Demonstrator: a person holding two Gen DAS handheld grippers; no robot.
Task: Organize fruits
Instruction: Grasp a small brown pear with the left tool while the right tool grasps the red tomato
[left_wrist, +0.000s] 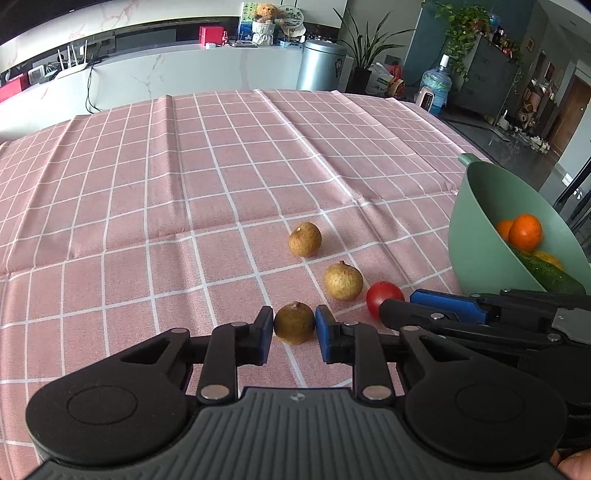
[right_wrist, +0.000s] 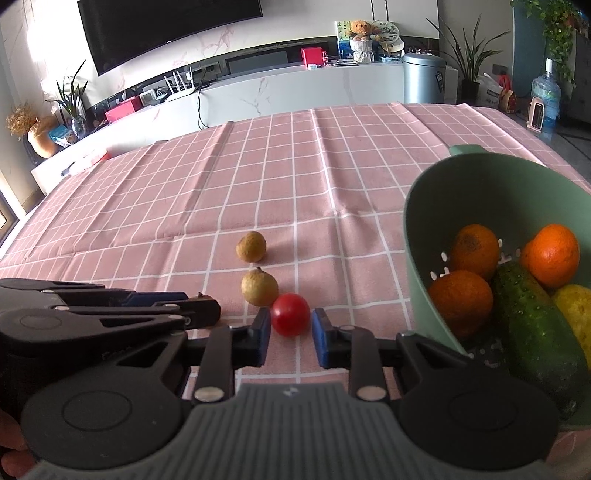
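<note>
Three small brown round fruits lie in a row on the pink checked tablecloth (left_wrist: 147, 206). My left gripper (left_wrist: 294, 326) has its blue pads on both sides of the nearest brown fruit (left_wrist: 294, 323), touching it. The middle brown fruit (left_wrist: 343, 280) and the far one (left_wrist: 305, 239) lie beyond. A red cherry tomato (right_wrist: 290, 314) sits between the pads of my right gripper (right_wrist: 290, 328), close to the left pad with a small gap on the right. The tomato also shows in the left wrist view (left_wrist: 384, 297). A green colander bowl (right_wrist: 417, 236) at the right holds oranges (right_wrist: 550, 254), a cucumber (right_wrist: 532, 332) and a yellow fruit.
The right gripper's body (left_wrist: 480, 314) lies just right of the left gripper, near the bowl (left_wrist: 476, 236). The table's far edge faces a white counter (left_wrist: 184, 74) and a metal bin (left_wrist: 321, 64). The cloth has raised creases.
</note>
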